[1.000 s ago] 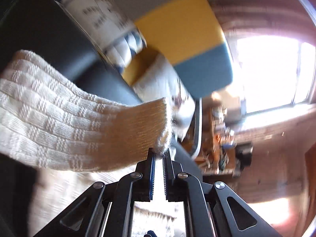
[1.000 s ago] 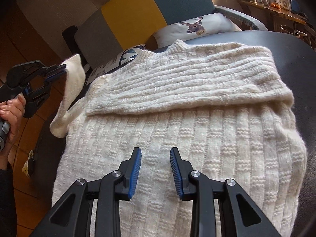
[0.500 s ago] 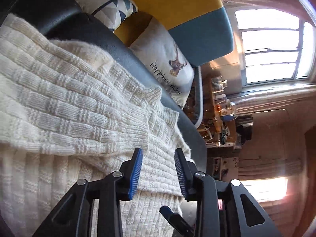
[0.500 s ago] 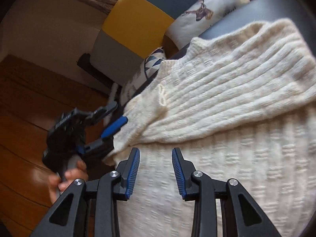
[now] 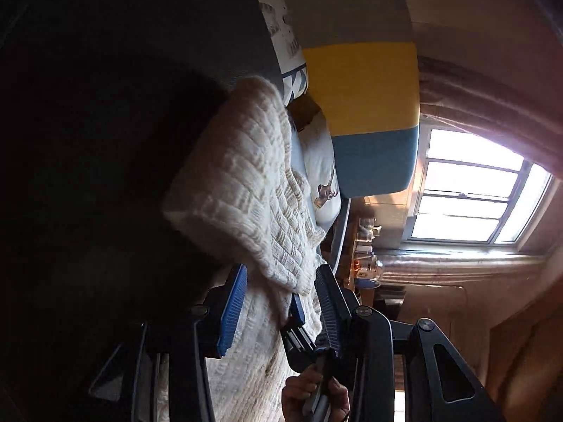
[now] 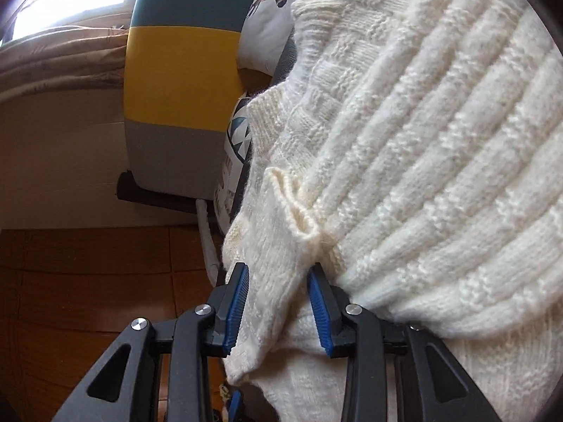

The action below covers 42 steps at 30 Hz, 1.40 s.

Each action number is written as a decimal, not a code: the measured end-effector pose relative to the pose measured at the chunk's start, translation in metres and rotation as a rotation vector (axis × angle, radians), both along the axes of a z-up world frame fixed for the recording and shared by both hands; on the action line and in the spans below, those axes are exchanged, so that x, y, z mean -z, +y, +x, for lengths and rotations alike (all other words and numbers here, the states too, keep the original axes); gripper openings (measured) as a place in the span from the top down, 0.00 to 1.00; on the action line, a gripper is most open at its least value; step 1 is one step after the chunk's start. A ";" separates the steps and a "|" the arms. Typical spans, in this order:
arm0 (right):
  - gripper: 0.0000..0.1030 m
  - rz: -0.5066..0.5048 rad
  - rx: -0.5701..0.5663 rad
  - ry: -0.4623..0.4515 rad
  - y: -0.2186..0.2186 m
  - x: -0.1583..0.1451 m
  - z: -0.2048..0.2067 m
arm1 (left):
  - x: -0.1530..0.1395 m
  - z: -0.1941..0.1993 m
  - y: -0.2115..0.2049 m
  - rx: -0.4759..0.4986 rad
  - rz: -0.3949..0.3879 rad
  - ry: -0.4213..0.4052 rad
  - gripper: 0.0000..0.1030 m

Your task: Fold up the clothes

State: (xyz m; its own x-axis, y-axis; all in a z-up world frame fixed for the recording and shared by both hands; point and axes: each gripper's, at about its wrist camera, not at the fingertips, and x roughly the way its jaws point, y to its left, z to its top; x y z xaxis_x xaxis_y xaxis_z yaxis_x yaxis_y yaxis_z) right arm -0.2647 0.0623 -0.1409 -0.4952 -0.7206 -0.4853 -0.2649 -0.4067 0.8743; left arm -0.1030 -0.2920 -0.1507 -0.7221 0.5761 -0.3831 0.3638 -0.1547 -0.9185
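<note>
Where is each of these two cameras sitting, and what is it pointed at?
Left wrist: sits on the left gripper, looking along the cream knit sweater towards a window; a hand on the right gripper shows.
Right wrist: sits on the right gripper, whose open fingers straddle a sweater edge.
Shared: sweater, deer pillow, striped chair back.

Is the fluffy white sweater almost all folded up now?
Partly. One sleeve already lies folded across the cream knit sweater. In hand: the open right gripper straddles the sweater's side edge, and the left gripper is open around knit too. The body itself looks unfolded.
</note>
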 end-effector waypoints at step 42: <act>0.94 0.481 -0.064 0.203 0.144 -0.094 0.003 | 0.024 -0.075 0.054 -0.148 0.030 -0.114 0.56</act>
